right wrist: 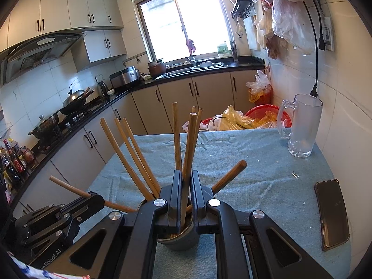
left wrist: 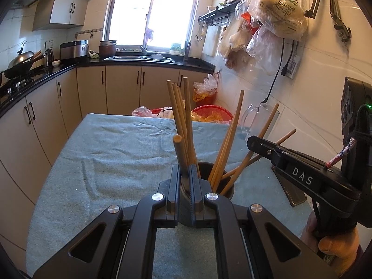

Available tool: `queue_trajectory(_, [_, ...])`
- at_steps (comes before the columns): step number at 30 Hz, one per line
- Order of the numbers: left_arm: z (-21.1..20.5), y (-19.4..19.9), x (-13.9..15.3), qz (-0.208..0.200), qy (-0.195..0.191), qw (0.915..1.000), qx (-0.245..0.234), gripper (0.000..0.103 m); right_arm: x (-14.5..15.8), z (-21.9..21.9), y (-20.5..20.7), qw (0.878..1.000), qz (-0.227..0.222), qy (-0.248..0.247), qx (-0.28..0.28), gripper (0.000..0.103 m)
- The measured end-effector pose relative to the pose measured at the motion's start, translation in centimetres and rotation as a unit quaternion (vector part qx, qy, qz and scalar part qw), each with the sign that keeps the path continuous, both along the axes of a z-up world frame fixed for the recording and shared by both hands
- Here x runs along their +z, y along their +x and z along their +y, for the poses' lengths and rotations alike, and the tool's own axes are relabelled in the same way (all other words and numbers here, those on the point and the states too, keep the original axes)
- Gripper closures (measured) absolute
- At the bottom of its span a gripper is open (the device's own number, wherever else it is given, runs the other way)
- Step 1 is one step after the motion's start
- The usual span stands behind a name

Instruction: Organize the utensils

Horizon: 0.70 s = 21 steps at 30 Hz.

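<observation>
Chopsticks (right wrist: 130, 153) stand fanned in a dark cup (right wrist: 179, 237) on the blue-cloth table (right wrist: 255, 162), near its front edge.

Right claw (right wrist: 185, 200): clenched on one chopstick (right wrist: 189, 148) at the cup's mouth. That stick's long axis runs close to upright, pointing to 12 o'clock and leaning slightly to 1, with its lower end inside the cup.

Left claw (left wrist: 185, 181): jaws drawn close together around one or more sticks of the upright bundle (left wrist: 180, 116) just above the cup (left wrist: 207, 186). These sticks also point to about 12 o'clock. Whether the pads press on wood or only flank it cannot be told for certain; it reads as a grip.

Remaining sticks lean out toward 1 to 2 o'clock in the left view, and 10 to 11 o'clock in the right view.

Governing relation: both claws sit directly at the cup, each with its stick rising straight ahead between the jaws. Neither hand is clearly nearer. Judgement: any release should follow the stick's own near-vertical axis, to avoid tipping the cup.

Also on the table: glass mug (right wrist: 302, 125) at 2 o'clock, phone (right wrist: 331, 214) at 3 o'clock, both well apart from the cup.
</observation>
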State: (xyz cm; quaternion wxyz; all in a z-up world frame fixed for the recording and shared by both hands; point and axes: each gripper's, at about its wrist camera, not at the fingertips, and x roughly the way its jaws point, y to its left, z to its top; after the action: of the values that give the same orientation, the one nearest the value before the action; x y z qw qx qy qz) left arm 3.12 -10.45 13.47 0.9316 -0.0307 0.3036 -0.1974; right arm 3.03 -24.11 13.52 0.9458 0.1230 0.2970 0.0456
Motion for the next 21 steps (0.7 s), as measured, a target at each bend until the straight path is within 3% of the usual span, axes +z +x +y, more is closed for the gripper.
queue_trajectory(21, [0.94,-0.71,0.31,0.004,-0.010,0.9999,-0.008,0.097,0.32,-0.27,-0.41,1.000,-0.002,-0.001,-0.006,0.095])
